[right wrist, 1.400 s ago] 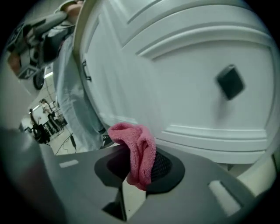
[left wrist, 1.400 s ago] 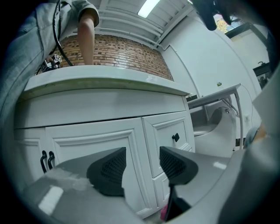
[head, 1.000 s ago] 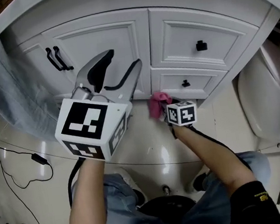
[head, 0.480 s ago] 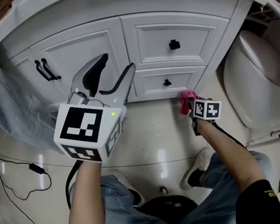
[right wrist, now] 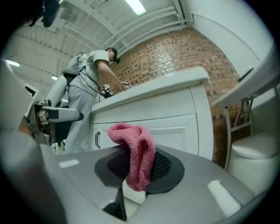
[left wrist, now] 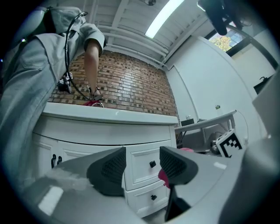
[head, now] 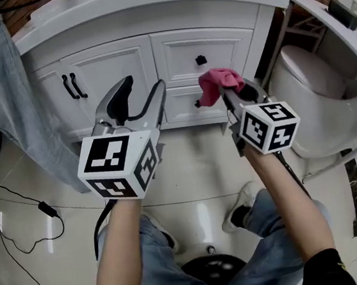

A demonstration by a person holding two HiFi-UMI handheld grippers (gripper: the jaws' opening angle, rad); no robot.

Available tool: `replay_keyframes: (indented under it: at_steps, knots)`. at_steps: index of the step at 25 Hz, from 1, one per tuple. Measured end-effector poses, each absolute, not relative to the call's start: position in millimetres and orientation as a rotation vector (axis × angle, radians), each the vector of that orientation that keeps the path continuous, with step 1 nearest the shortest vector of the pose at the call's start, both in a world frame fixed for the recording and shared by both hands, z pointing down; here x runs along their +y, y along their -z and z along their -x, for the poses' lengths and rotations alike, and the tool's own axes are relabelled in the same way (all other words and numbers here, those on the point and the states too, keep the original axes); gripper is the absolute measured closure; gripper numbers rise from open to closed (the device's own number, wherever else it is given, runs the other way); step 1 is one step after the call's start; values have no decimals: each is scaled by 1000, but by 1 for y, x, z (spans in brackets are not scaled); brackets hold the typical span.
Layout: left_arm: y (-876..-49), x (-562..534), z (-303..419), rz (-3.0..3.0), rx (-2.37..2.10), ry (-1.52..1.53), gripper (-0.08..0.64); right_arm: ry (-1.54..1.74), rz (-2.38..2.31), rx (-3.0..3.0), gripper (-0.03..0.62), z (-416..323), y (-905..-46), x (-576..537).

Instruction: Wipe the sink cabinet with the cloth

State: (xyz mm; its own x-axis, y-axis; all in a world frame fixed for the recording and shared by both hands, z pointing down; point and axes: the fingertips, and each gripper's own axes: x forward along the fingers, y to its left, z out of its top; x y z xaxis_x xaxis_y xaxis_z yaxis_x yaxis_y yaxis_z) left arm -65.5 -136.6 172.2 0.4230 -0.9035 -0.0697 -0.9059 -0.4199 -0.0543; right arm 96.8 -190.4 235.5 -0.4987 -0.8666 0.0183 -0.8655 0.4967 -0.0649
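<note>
The white sink cabinet (head: 174, 58) fills the top of the head view, with two doors at left and two drawers with black knobs at right. A pink cloth (head: 215, 83) is pinched in my right gripper (head: 231, 91), held up in the air in front of the drawers, apart from the cabinet. In the right gripper view the pink cloth (right wrist: 136, 153) hangs folded between the dark pads. My left gripper (head: 137, 98) is open, empty, raised before the cabinet doors; its view shows the drawers (left wrist: 148, 168) between the pads.
A white toilet (head: 318, 99) stands right of the cabinet. A person in grey clothing (head: 5, 102) stands at the cabinet's left end. Cables (head: 25, 209) lie on the glossy floor at left. My own legs and shoes are below.
My right gripper rose with the pink cloth from near the floor at the cabinet's base to drawer height, closer to the camera. The left gripper stayed open and about in place.
</note>
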Motion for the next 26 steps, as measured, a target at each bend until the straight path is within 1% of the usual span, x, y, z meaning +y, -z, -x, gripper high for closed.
replay_keyframes:
  at_steps: [3,8,11,15,18,26]
  knots:
    - [-166,-108,61,2568,1620,-53,321,-29,1585,2709,515,-101,-217,-140]
    - [-174,-74,46,2567,1578,-10,321,36,1552,2724,515,-107,-215,-71]
    - [-181,-61,41,2585,1565,-5,321,-31,1522,2710,515,-101,-200,-47]
    - [-183,-48,35,2616,1557,-50,321,-113,1477,2731,515,-91,-188,-34]
    - [-173,-43,26,2603,1521,-55,321,-101,1442,2740,514,-89,-184,-31]
    - [-158,-37,30,2577,1521,-87,321,-55,1452,2698,514,-93,-183,-32]
